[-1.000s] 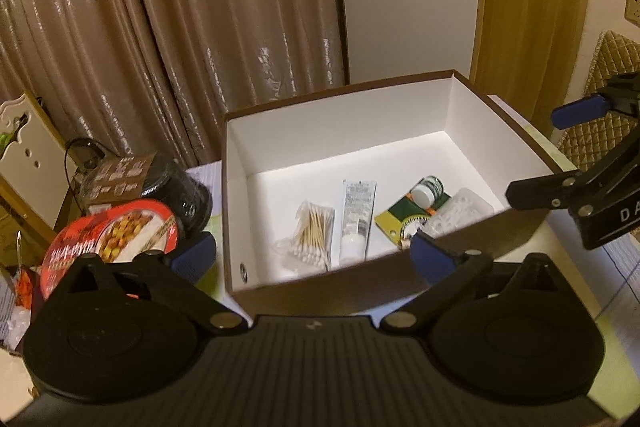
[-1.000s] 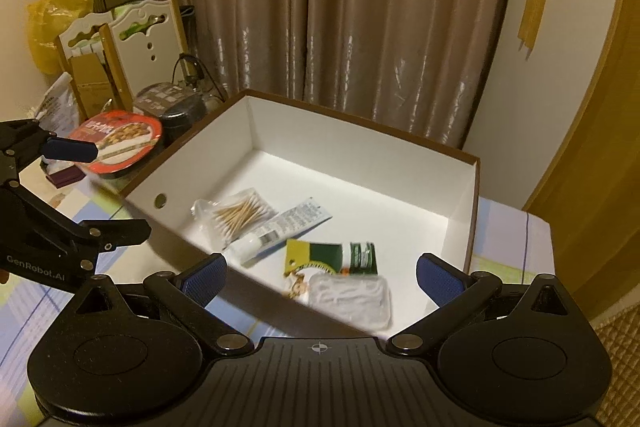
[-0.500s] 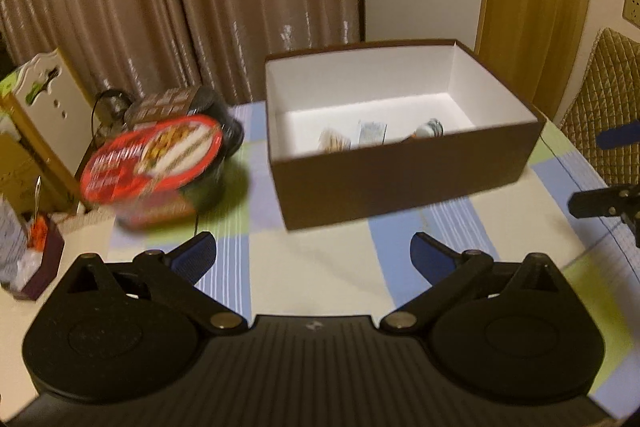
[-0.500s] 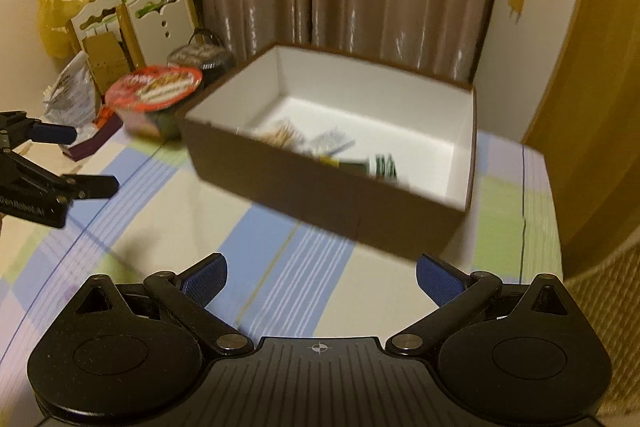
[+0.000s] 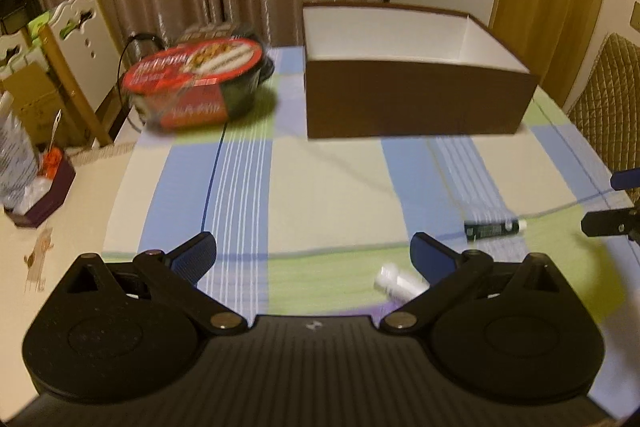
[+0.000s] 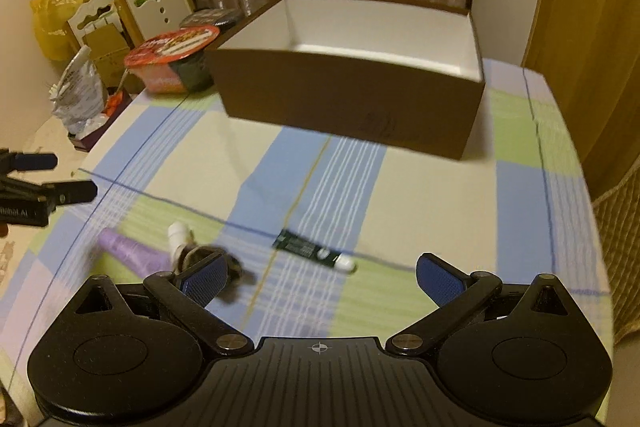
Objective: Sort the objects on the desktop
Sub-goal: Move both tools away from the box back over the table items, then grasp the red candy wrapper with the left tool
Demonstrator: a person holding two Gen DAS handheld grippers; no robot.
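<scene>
the left tongs (image 5: pixel 313 255) are seen spread wide, nothing held between the blue pads and nothing touched; they are held above the checked cloth of the desk (image 5: pixel 320 187). just beside the right-hand pad a white tube (image 5: pixel 396 283) is seen lying on the cloth, partly hidden behind the finger. the right tongs (image 6: pixel 322 275) are likewise spread wide and empty, held above the cloth. a dark green tube (image 6: pixel 314 251) with a white cap is seen lying flat between the two pads but farther out, apart from both. near the left-hand pad a purple item (image 6: pixel 132 253) and a blurred white-capped thing (image 6: pixel 180 233) are seen, too smeared to be named. a brown box (image 6: pixel 348 99) with a white inside is set at the far part of the desk, well apart from both tongs, its contents hidden by the near wall. a red-lidded noodle bowl (image 5: pixel 200 83) is seen near the box's left
</scene>
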